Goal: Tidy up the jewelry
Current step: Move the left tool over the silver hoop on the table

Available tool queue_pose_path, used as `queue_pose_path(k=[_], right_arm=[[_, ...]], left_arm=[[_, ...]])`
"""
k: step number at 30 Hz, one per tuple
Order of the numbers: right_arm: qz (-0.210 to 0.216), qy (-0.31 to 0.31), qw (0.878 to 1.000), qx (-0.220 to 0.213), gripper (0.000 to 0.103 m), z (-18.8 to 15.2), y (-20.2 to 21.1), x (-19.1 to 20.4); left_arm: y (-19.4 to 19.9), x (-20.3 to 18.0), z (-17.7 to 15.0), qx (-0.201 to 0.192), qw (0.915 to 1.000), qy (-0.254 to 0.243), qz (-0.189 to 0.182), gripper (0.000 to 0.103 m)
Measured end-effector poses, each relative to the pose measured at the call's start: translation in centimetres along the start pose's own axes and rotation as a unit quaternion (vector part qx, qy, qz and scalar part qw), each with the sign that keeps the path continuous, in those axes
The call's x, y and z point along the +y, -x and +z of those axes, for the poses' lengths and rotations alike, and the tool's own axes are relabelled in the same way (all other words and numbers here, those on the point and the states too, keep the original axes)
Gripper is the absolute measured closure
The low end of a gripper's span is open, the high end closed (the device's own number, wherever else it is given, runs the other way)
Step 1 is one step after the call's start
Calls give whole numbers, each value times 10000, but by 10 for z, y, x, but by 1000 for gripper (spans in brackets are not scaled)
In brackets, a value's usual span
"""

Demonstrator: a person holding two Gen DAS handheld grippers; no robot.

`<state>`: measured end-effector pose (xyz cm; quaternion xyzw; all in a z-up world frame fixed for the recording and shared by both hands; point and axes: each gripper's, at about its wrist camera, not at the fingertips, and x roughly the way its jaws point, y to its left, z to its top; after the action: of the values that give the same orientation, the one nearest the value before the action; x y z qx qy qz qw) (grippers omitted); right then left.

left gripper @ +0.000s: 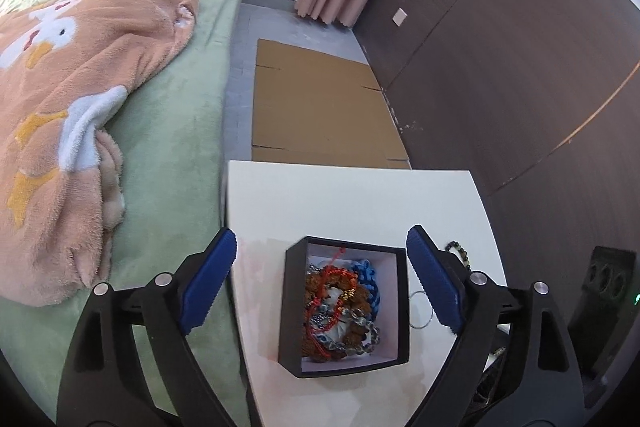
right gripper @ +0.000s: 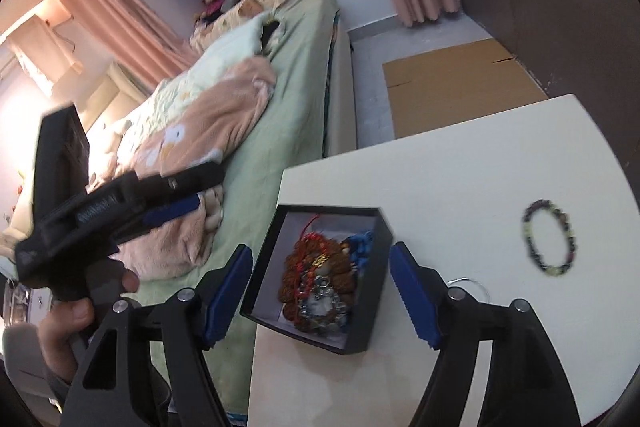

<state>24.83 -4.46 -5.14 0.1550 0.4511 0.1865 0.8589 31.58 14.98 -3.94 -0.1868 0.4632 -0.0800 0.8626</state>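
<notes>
A black jewelry box (left gripper: 292, 311) with a white inside stands on the white table (left gripper: 352, 203). It holds several tangled pieces: brown beads, red cord, blue cord and silver beads (left gripper: 340, 307). My left gripper (left gripper: 320, 283) is open above it, blue pads either side. My right gripper (right gripper: 320, 291) is also open around the same box (right gripper: 376, 307). A dark beaded bracelet (right gripper: 550, 237) lies loose on the table to the right, and shows partly in the left wrist view (left gripper: 460, 253). A thin metal ring (left gripper: 422, 309) lies beside the box.
A bed with a green sheet (left gripper: 172, 147) and a peach blanket (left gripper: 72, 107) stands left of the table. Flat cardboard (left gripper: 320, 107) lies on the floor beyond it. A dark wall panel (left gripper: 520, 67) runs along the right. The left gripper's body (right gripper: 100, 211) shows in the right wrist view.
</notes>
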Motion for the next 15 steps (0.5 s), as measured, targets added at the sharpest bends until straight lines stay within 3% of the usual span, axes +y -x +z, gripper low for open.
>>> queue_pose_path(k=[4, 15], right_arm=[[-489, -127, 9987, -93, 24, 2, 16, -26], [-1041, -514, 9932, -93, 23, 1, 47, -93]], left_arm=[[-3, -20, -5, 52, 9997, -232, -72, 16], [-22, -85, -24, 458, 9928, -1092, -198, 16]])
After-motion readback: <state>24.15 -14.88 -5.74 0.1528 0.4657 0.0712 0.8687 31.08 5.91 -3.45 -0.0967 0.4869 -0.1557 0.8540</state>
